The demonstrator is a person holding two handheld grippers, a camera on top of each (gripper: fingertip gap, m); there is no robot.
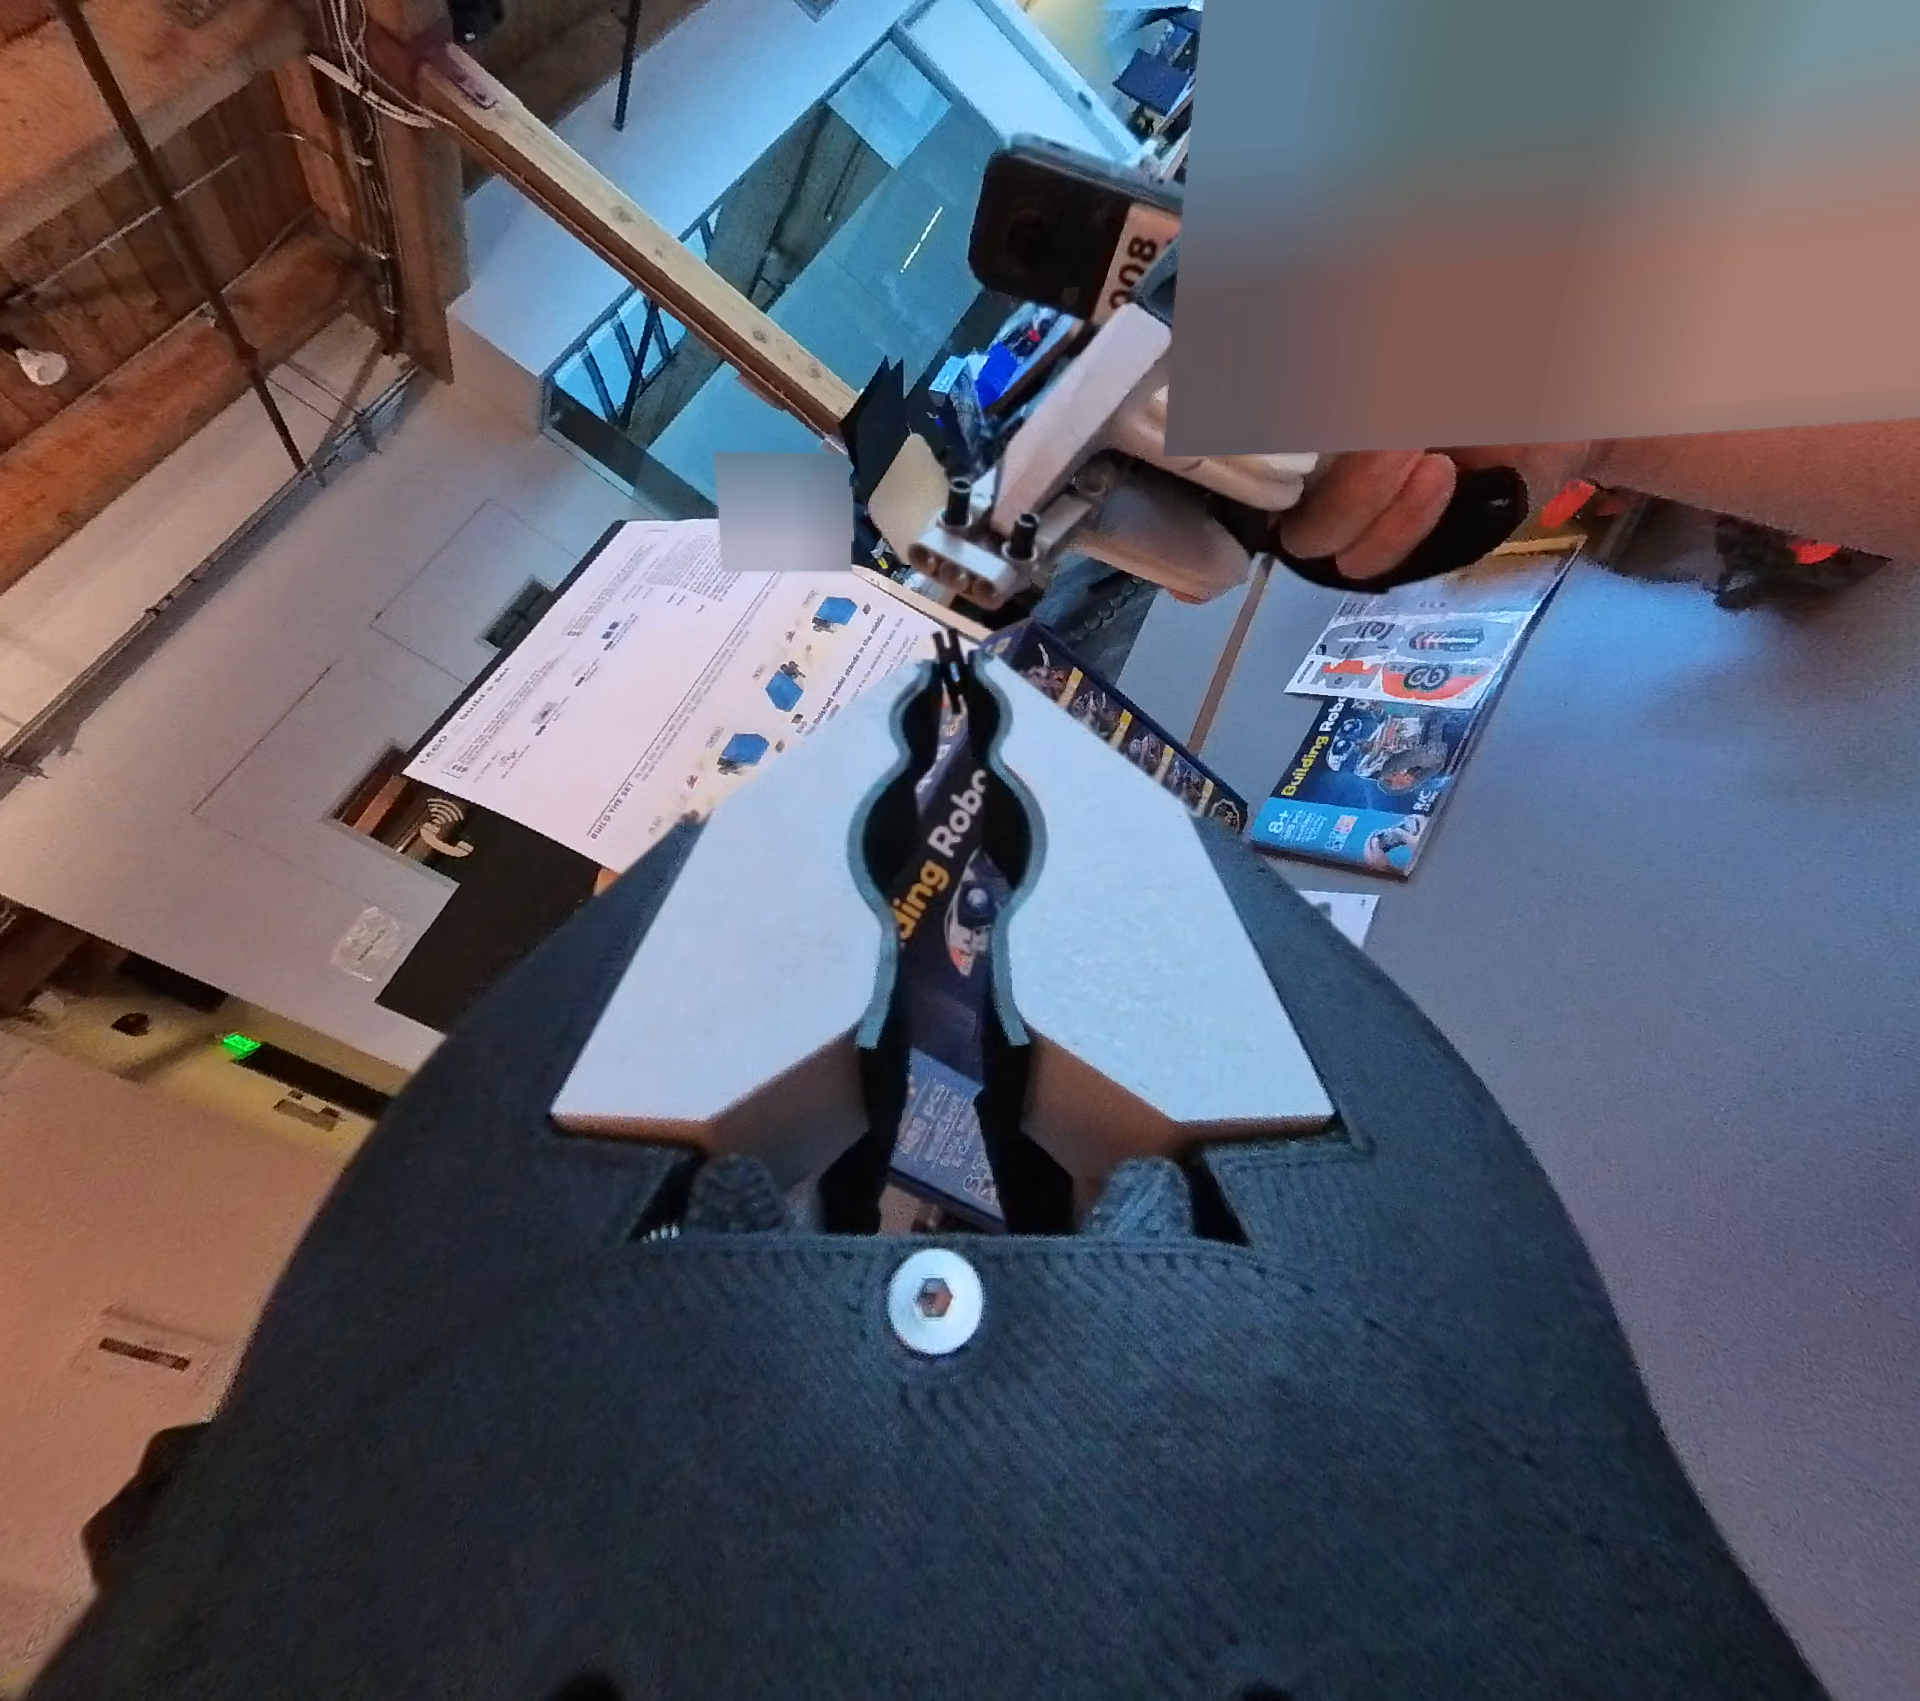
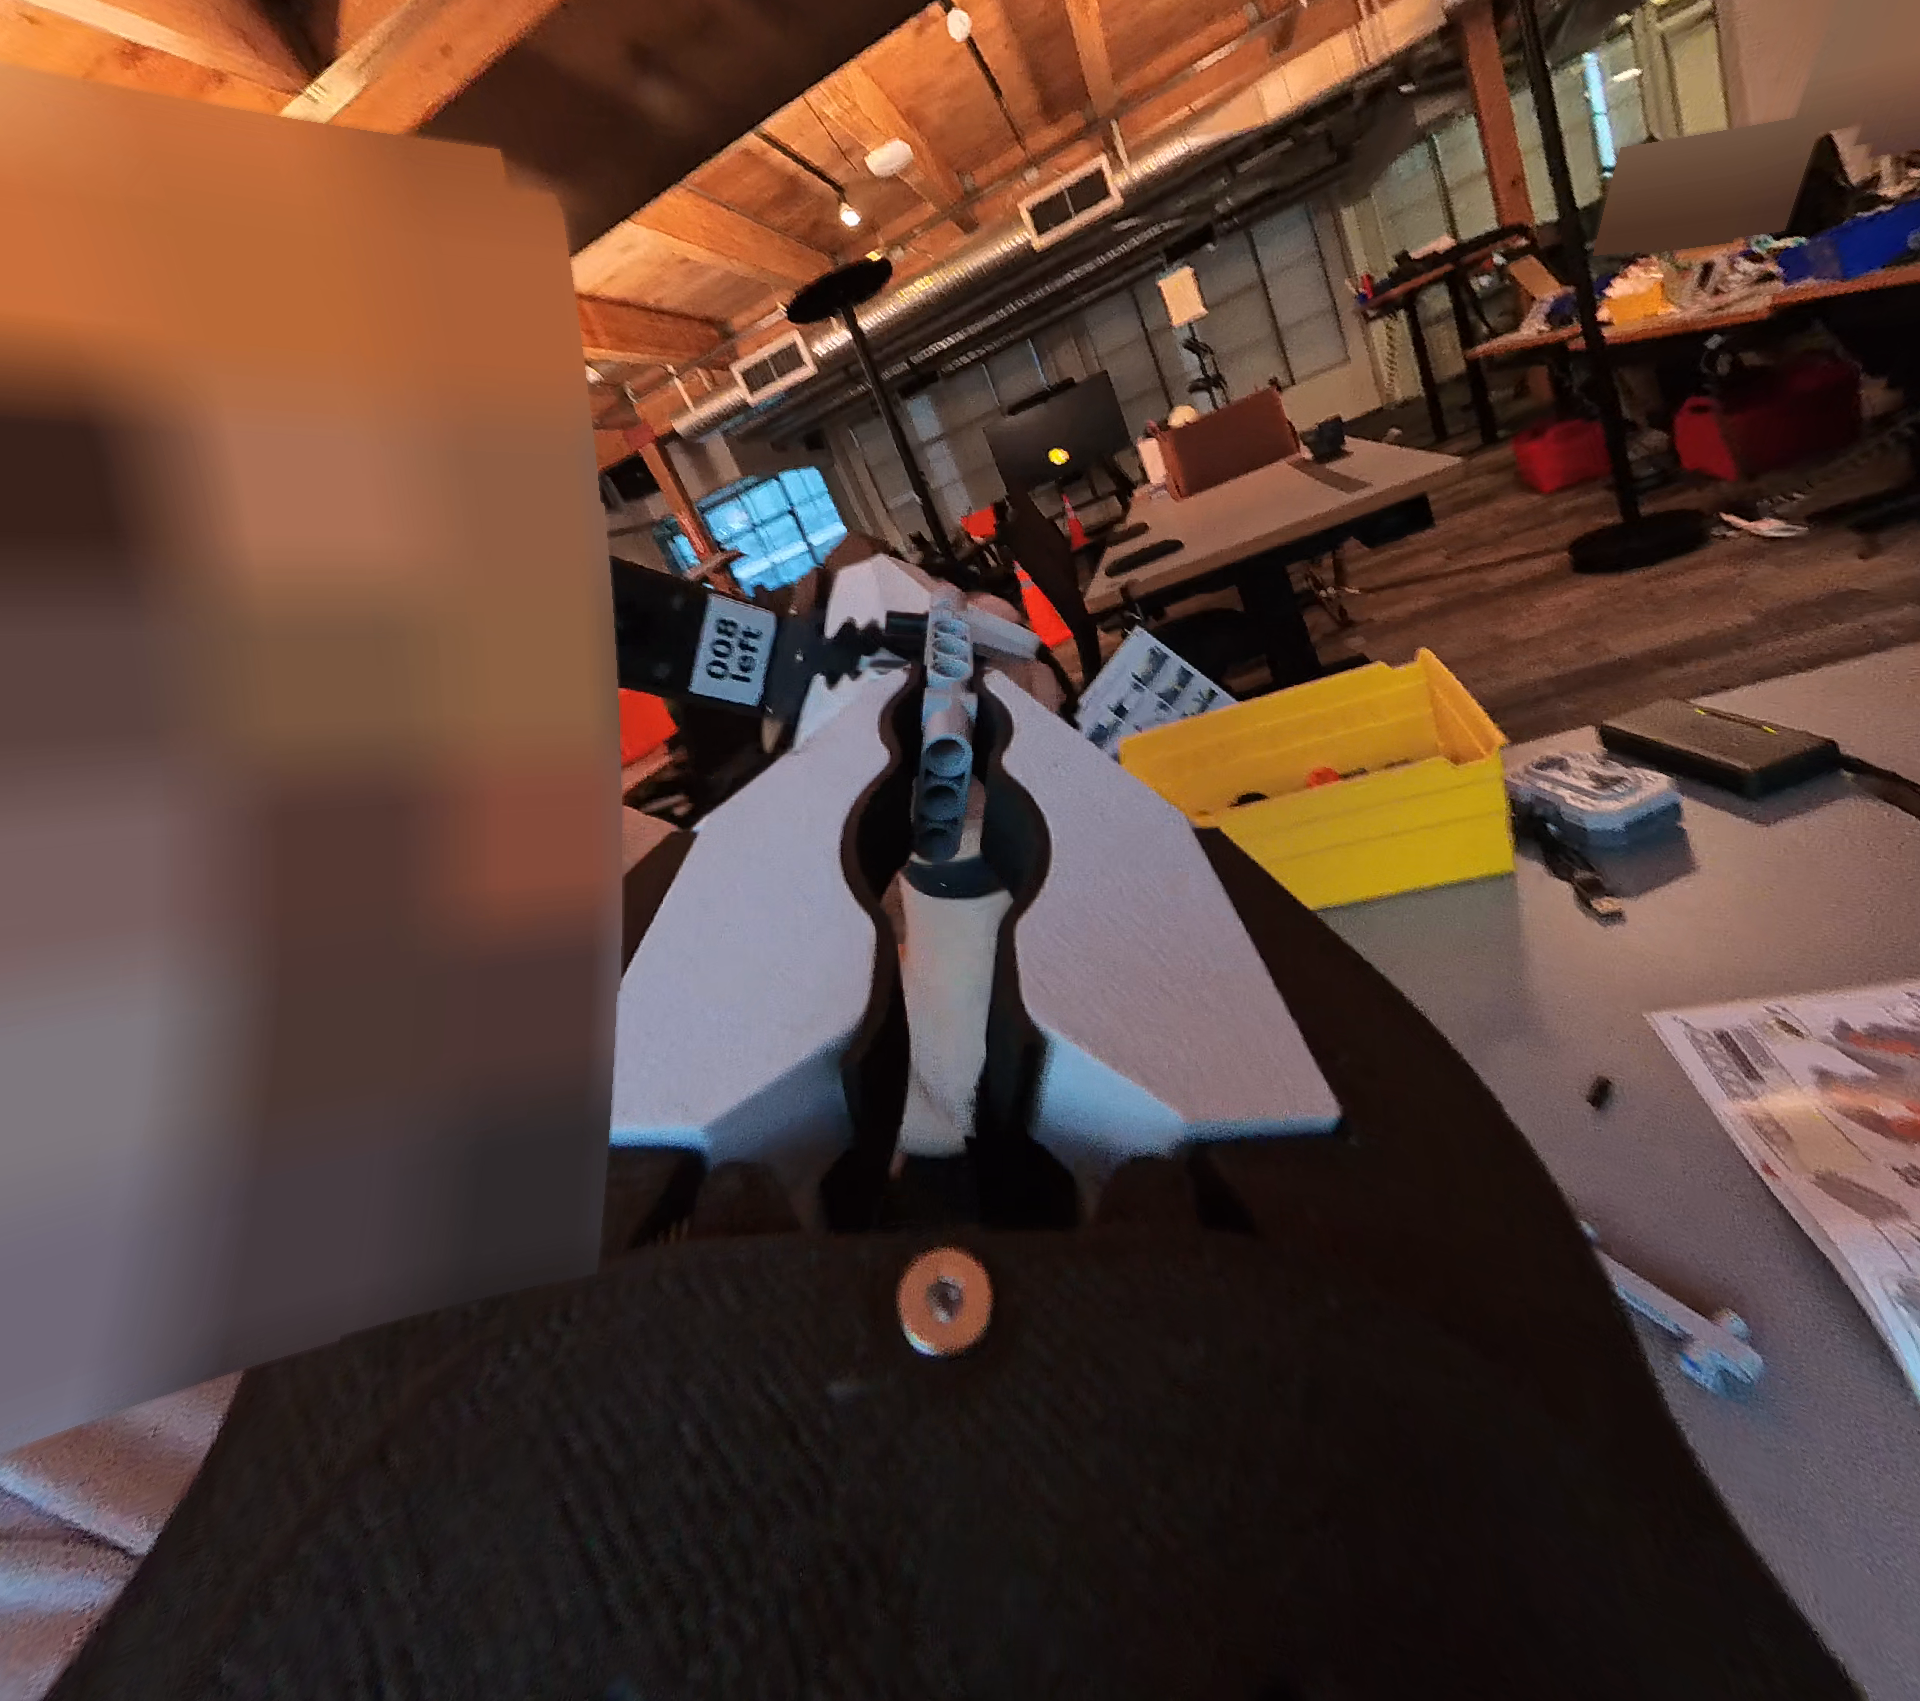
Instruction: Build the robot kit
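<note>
Left wrist view: my left gripper (image 1: 954, 672) is clenched on a small black pin (image 1: 951, 659) at its fingertips. Just beyond, my right gripper (image 1: 940, 508) carries a grey holed beam (image 1: 961, 552) with two black pins standing on it. A printed instruction sheet (image 1: 665, 675) and a blue booklet (image 1: 1392, 778) lie on the grey table (image 1: 1610, 924).

Right wrist view: my right gripper (image 2: 948, 695) grasps the grey holed beam (image 2: 943, 768), its far end close to my left gripper (image 2: 868, 643). A yellow bin (image 2: 1340, 810) sits on the grey table (image 2: 1507, 1028).

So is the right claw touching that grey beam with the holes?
Touching. The right wrist view shows the right claw shut on the grey holed beam, its pads pressing both sides.
</note>
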